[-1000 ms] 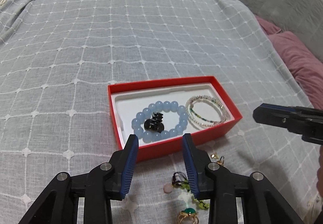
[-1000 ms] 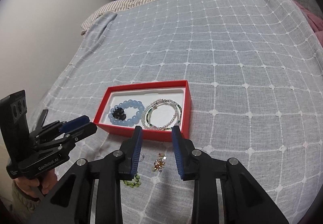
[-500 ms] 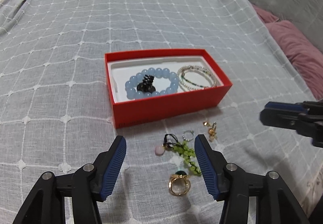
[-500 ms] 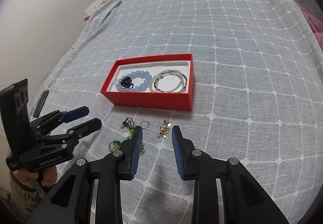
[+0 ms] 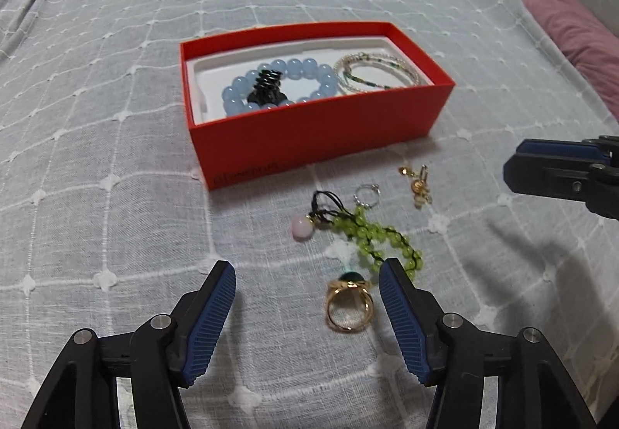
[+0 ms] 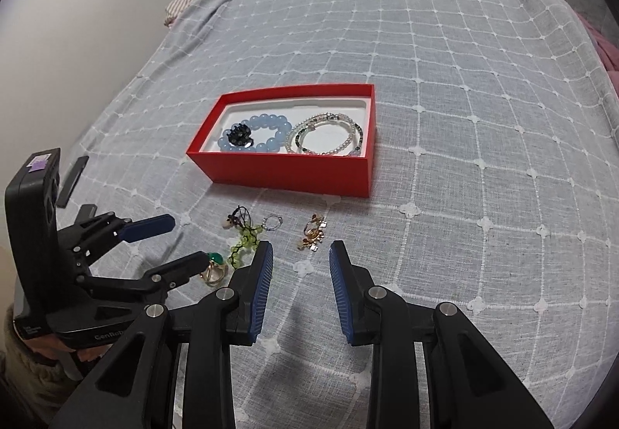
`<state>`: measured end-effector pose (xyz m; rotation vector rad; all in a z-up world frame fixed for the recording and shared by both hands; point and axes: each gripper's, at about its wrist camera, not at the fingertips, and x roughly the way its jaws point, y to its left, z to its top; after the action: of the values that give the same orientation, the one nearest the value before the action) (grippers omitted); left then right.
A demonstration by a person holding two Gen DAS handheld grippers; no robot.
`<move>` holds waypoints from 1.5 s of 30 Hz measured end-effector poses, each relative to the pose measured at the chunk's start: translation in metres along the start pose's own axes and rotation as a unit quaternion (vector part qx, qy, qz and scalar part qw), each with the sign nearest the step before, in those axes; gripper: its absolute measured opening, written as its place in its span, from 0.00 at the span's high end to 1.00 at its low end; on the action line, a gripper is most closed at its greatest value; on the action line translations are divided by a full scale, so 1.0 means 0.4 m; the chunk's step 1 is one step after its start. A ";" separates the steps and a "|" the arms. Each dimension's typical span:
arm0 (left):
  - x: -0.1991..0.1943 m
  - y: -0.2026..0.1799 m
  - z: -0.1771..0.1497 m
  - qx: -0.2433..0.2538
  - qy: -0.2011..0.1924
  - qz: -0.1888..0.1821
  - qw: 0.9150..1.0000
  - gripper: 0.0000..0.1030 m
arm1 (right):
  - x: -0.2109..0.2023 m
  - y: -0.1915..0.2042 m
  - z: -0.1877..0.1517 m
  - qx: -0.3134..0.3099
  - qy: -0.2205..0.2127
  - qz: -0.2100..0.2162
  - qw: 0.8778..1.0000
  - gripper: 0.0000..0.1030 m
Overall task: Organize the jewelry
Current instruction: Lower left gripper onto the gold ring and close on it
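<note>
Gold ring lies just ahead of the left gripper, toward its right finger.

On the grey bedspread [image 5: 116, 42], before the red box [image 5: 309, 135], the left gripper [image 5: 307, 274] hangs empty with jaws opening; the right gripper [image 6: 300, 255], jaws part open and empty, is farther off. The gold ring [image 5: 349, 307] lies flat, green stone toward the box.

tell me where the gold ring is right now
In the left wrist view the gold ring lies on the bedspread, just below the green bead string, in front of the red box.
</note>
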<state>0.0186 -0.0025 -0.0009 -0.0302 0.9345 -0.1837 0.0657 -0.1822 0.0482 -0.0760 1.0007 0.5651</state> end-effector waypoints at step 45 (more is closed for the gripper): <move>0.030 0.050 0.013 -0.060 0.018 -0.010 0.998 0.78 | 0.081 0.079 -0.038 -0.074 0.029 0.019 0.997 0.68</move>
<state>0.0326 0.0151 -0.0093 -0.1474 0.9807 -0.1460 0.0523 -0.1465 0.0195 -0.2062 1.0180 0.6744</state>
